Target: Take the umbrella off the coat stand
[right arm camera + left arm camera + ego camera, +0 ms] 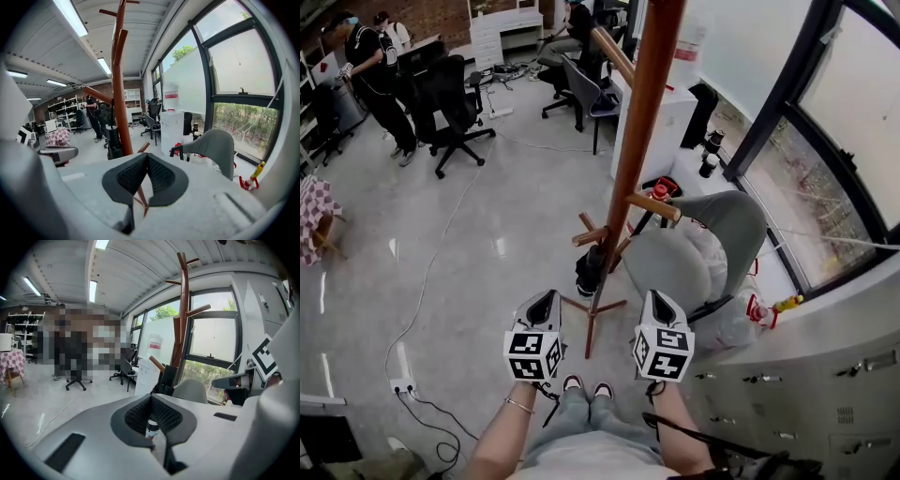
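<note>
The brown wooden coat stand [635, 141] rises in the middle of the head view, with short pegs low on its pole. A folded black umbrella [590, 268] hangs from a low peg, on the pole's left side. My left gripper [546, 300] and right gripper [655, 300] are side by side just short of the stand's base, both shut and empty. In the left gripper view the umbrella [166, 379] hangs just beyond the shut left gripper [151, 397], against the stand [182, 319]. The right gripper [146, 156] looks past the pole [120, 93] at the umbrella [113, 140].
A grey shell chair [712, 236] stands right of the stand, with a white cabinet [661, 122] behind it. Grey drawers [825, 394] line the right, under a window [844, 122]. Office chairs [455, 103] and people [380, 80] are at the far left. A cable [431, 281] trails across the floor.
</note>
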`<state>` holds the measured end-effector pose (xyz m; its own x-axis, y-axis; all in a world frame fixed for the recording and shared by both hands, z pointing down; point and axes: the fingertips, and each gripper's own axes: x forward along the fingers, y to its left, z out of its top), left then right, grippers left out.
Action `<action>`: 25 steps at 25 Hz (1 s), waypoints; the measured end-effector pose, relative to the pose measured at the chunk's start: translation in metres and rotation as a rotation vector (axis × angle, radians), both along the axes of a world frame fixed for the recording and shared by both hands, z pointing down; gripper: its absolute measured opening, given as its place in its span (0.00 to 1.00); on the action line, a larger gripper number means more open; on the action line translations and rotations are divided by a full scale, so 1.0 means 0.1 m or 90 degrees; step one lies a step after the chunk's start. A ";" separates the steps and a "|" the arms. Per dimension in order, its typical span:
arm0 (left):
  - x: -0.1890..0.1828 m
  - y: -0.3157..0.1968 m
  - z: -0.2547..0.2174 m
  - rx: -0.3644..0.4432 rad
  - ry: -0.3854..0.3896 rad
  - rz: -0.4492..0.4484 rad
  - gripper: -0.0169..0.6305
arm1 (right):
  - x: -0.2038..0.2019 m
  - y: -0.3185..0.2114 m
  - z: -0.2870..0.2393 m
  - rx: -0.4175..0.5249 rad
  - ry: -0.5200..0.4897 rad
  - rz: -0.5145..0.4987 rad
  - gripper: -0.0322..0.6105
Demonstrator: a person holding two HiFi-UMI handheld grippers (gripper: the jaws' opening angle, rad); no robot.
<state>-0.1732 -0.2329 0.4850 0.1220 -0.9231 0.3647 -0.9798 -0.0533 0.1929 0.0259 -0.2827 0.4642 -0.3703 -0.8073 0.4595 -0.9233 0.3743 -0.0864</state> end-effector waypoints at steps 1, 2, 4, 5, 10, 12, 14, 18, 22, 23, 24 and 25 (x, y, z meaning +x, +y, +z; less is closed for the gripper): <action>0.02 0.01 0.05 -0.006 -0.001 0.001 0.03 | 0.01 0.00 0.06 -0.005 0.000 -0.001 0.06; 0.03 0.03 0.12 -0.014 0.000 0.000 0.03 | 0.02 0.00 0.13 -0.011 0.000 -0.002 0.06; 0.05 0.06 0.26 -0.034 0.002 -0.001 0.03 | 0.06 0.02 0.29 -0.027 -0.003 0.001 0.06; 0.06 0.08 0.34 -0.045 0.002 -0.001 0.03 | 0.08 0.03 0.37 -0.036 -0.005 0.004 0.06; 0.10 0.10 0.64 -0.074 -0.004 -0.001 0.03 | 0.16 0.06 0.76 -0.075 -0.008 0.006 0.06; 0.13 0.08 0.73 -0.079 -0.002 -0.001 0.03 | 0.19 0.06 0.86 -0.083 -0.008 0.006 0.06; 0.17 0.05 0.80 -0.081 0.002 0.000 0.03 | 0.20 0.05 0.90 -0.086 -0.008 0.005 0.06; 0.26 0.01 0.85 -0.081 0.012 0.008 0.03 | 0.22 0.06 0.91 -0.089 -0.009 0.002 0.06; 0.29 -0.01 0.86 -0.076 0.016 0.021 0.03 | 0.22 0.06 0.87 -0.087 -0.014 -0.001 0.06; 0.31 -0.02 0.86 -0.075 0.018 0.027 0.03 | 0.21 0.06 0.86 -0.087 -0.013 -0.001 0.06; 0.32 -0.03 0.86 -0.074 0.020 0.034 0.03 | 0.21 0.06 0.86 -0.089 -0.013 -0.001 0.06; 0.34 -0.04 0.86 -0.073 0.023 0.040 0.03 | 0.22 0.06 0.86 -0.092 -0.013 -0.001 0.06</action>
<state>-0.1393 -0.2371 0.5709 0.1936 -0.8657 0.4615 -0.9675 -0.0906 0.2360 0.0477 -0.2768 0.5504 -0.3818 -0.7330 0.5630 -0.9203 0.3578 -0.1583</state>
